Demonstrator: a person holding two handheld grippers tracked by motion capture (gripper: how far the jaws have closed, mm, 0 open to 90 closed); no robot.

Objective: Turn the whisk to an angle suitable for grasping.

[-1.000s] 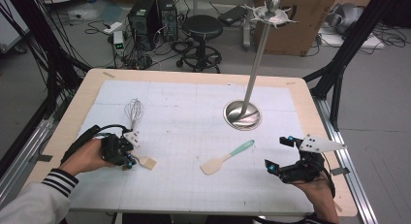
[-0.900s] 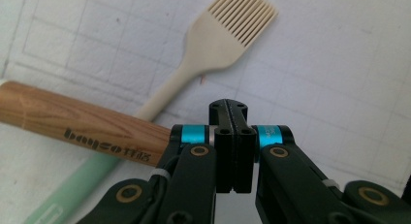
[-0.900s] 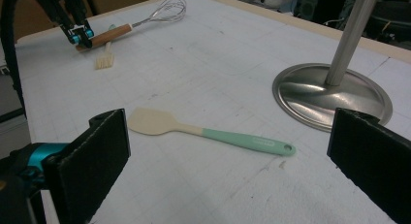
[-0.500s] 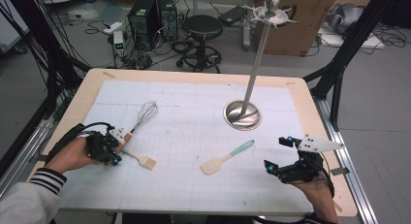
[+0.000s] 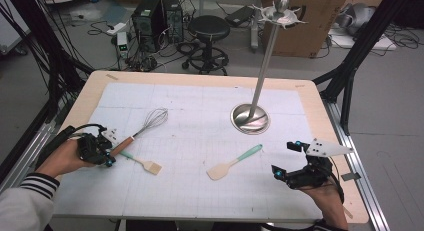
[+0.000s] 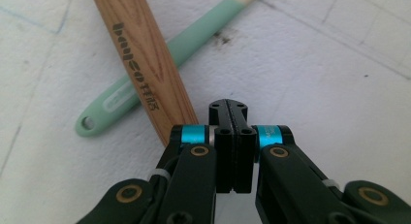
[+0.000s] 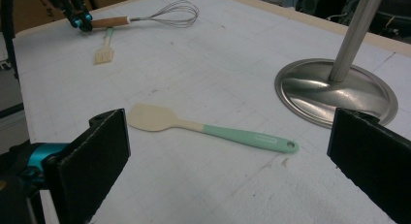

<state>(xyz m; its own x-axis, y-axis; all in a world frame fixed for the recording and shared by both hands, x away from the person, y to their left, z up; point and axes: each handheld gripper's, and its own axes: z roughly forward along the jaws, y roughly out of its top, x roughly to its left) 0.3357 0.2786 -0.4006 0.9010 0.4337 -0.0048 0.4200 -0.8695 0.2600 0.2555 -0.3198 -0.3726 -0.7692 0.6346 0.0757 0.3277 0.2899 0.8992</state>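
At the bench's [image 5: 90, 98] left edge the left gripper [image 5: 102, 151] has drawn back toward the person's side since a second ago, when it sat over the brush [image 5: 142, 162]; the whisk [image 5: 145, 126] has swung with it, its wire head now pointing up and to the right, well clear of the brush it earlier lay beside. In the left gripper view the fingers [image 6: 231, 136] are pressed together with nothing between them, their tips just beside the butt of the whisk's wooden handle [image 6: 143, 64], which crosses over the brush's mint handle [image 6: 160, 64]; whether the fingers touch the wood is hard to tell, and the handle's end is hidden behind the gripper. That close view shows printed lettering on the wood, which the high view cannot resolve. Mid-bench, the spatula [image 5: 234, 162] lies flat where it lay before, cream blade toward the person, mint handle pointing up-right. Behind it the steel stand [image 5: 250, 118] rises from its round base; the right gripper view cuts its pole off at the top. At the right, the right gripper [image 5: 290, 160] has not shifted; its fingers [image 7: 97, 161] are spread wide and released, framing the spatula [image 7: 203, 127] without touching it.
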